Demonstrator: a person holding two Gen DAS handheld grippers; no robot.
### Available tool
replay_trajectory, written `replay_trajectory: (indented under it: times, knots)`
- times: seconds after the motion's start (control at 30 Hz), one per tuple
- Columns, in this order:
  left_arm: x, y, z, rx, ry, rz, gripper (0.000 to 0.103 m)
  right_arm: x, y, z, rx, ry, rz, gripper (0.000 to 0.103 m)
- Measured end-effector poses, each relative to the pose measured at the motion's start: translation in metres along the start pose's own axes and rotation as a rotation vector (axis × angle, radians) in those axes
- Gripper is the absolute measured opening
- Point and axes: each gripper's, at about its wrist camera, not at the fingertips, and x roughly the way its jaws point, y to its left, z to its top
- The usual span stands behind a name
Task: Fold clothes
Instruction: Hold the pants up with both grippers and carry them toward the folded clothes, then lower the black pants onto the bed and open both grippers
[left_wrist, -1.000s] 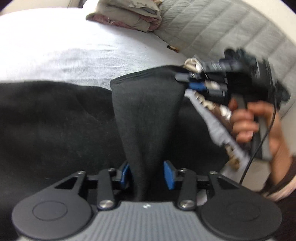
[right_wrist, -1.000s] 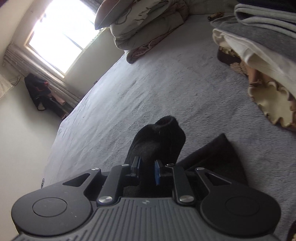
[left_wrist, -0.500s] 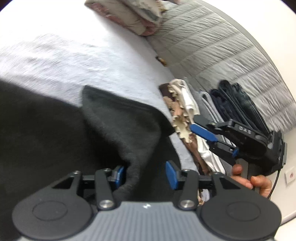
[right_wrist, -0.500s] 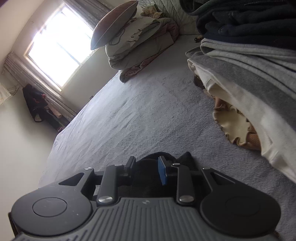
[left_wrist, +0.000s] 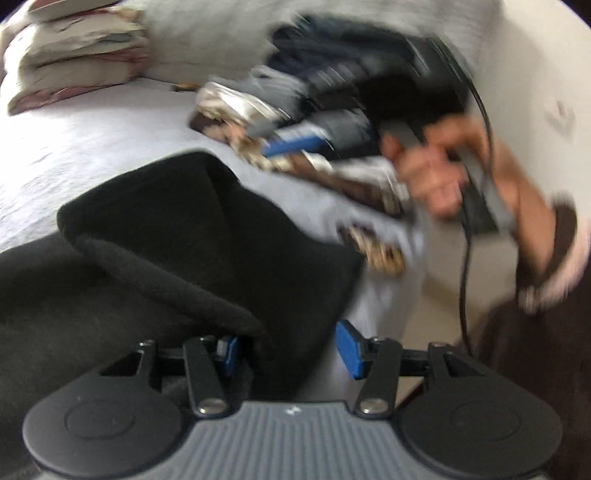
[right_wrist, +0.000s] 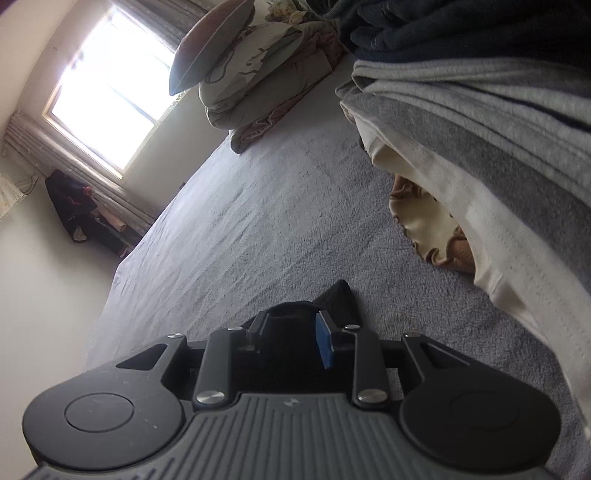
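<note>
Your left gripper (left_wrist: 290, 349) is opening, black cloth (left_wrist: 207, 236) loose between its jaws at lower centre; your right gripper (right_wrist: 291, 341) stands narrowly apart over cloth.

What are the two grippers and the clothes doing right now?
left gripper, jaws opening, black garment loose between them
right gripper, open over the garment's corner
black garment, rumpled on the bed
clothes pile, folded, stacked

you're in a home bedroom: a grey-covered bed (right_wrist: 280, 206) fills the view, stacked pillows and quilts (right_wrist: 255, 85) at twelve o'clock, a bright window (right_wrist: 107, 92) at ten, folded clothes (right_wrist: 480, 122) piled at two.
</note>
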Motion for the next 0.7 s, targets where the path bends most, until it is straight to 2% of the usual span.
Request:
replay_trajectory:
  times: [0.1,0.2,0.3,0.47,0.7]
  knots:
    - [-0.005,-0.005,-0.003,0.046,-0.004,0.022,0.053,0.005,-0.005,-0.002,0.037,0.023,0.009,0.031]
    - [-0.020,0.006,-0.004,-0.010,-0.034,0.000,0.053,0.011,-0.012,-0.002,0.099,0.041,0.030,0.031]
    - [-0.031,0.027,-0.004,-0.123,-0.068,-0.025,0.054,0.019,-0.019,-0.001,0.164,0.046,0.037,0.033]
    - [-0.035,0.065,-0.010,-0.385,-0.125,-0.059,0.054,0.033,-0.025,0.003,0.286,0.047,0.062,0.034]
    - [-0.021,0.106,-0.015,-0.635,-0.158,-0.005,0.052,0.040,0.000,0.003,0.285,0.037,-0.068,0.037]
